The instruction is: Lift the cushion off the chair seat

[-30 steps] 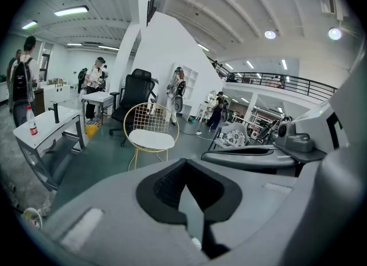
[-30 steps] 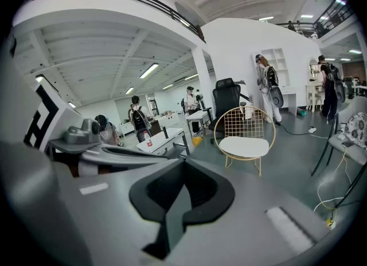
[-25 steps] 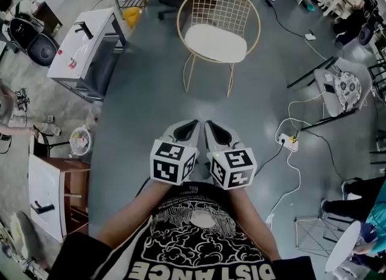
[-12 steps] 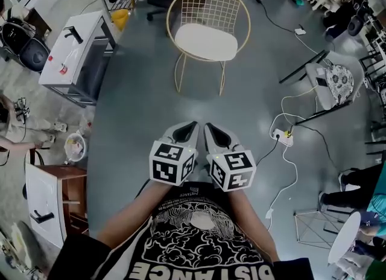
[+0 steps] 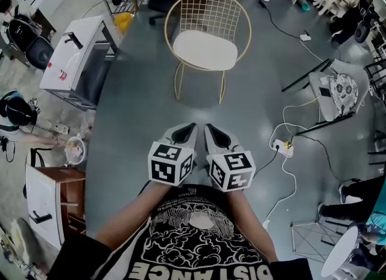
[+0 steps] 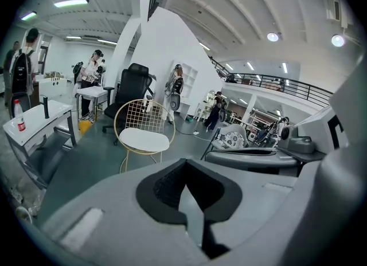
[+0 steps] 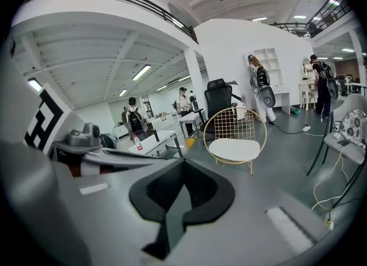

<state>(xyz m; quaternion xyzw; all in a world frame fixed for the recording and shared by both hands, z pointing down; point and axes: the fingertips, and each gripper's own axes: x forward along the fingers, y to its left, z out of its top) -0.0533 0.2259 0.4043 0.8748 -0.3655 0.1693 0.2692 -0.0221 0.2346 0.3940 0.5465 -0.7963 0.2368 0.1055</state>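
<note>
**A:** What do you see from the head view?

**B:** I count two tools. My left gripper point(image 5: 188, 129) and my right gripper point(image 5: 211, 129) are side by side, just in front of me. There is one gold wire chair point(image 5: 208, 13) well ahead. One white cushion point(image 5: 204, 50) lies flat on its seat. Only grey floor point(image 5: 151, 104) lies between the grippers and the chair. One white table point(image 5: 75, 46) stands to the left of the chair. One power strip point(image 5: 281, 146) with a white cord lies on the floor, off to the right.

**A:** And the left gripper view?

**B:** Its two jaws are pressed together and hold nothing. Past them I see the one chair, far off, with the cushion on it. One black office chair point(image 6: 133, 87) stands behind it. One small bottle point(image 6: 21, 122) stands on the white table at the left.

**A:** And the right gripper view?

**B:** Those two jaws are together too, and they hold nothing. The same chair sits ahead, a bit to the right, with the cushion on its seat. The black office chair is right behind it. Some people point(image 7: 136, 120) stand far back.
</note>
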